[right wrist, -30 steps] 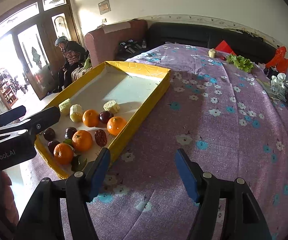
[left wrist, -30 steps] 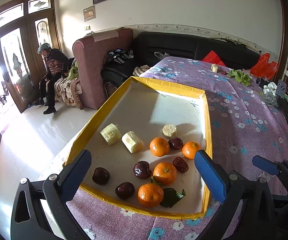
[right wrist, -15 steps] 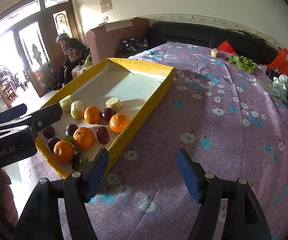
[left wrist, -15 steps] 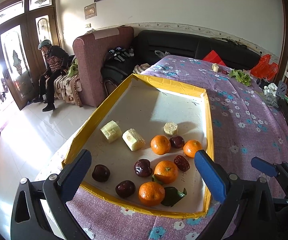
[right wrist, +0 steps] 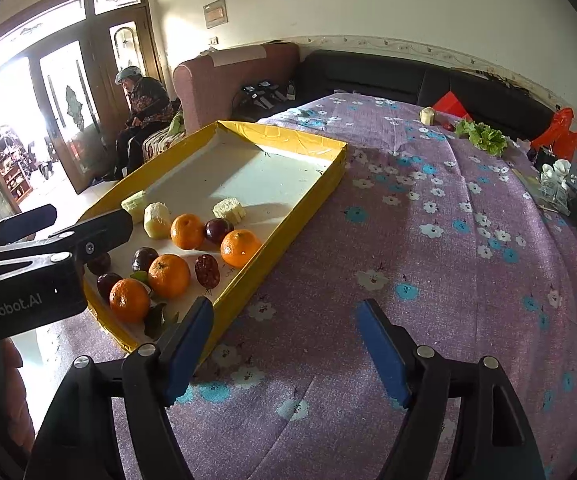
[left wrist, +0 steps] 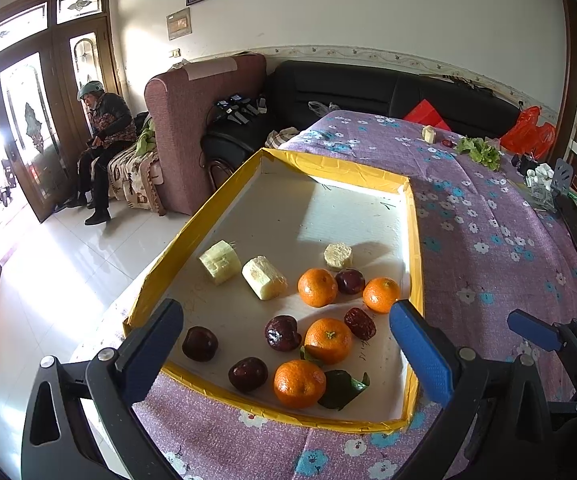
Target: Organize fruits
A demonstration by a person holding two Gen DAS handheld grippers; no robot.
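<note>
A shallow tray with yellow taped walls (left wrist: 416, 240) is sitting on a table covered by a purple flowered cloth (right wrist: 428, 248), and all the fruit is lying loose on its white floor, gathered toward the near end. Four mandarins are showing – one at the front edge (left wrist: 299, 383) beside a green leaf (left wrist: 342, 389), one just behind it (left wrist: 328, 340), and two farther back (left wrist: 317, 287) (left wrist: 381, 294). Among them are lying dark red jujubes: one wrinkled (left wrist: 360, 323), one between the two back mandarins (left wrist: 350, 281), one in the middle (left wrist: 282, 333), and two near the front left (left wrist: 199, 343) (left wrist: 247, 374). Three pale peeled sugarcane chunks (left wrist: 220, 262) (left wrist: 264, 278) (left wrist: 338, 256) are lying behind the fruit.

The left gripper (left wrist: 286, 344) is hovering above the near end of the tray, its blue-padded jaws standing wide apart and gripping nothing. The right gripper (right wrist: 284, 344) is hanging over bare cloth just right of the tray – its jaws are opening, with nothing between them.

At the far end of the table are lying a bunch of leafy greens (right wrist: 484, 136), another small sugarcane piece (right wrist: 427, 115) and a red plastic bag (right wrist: 560, 132). Beyond the table are standing a black sofa (left wrist: 368, 88) and a mauve armchair (left wrist: 204, 120); a person in a helmet (left wrist: 104, 140) is sitting by the glass doors (left wrist: 28, 120).
</note>
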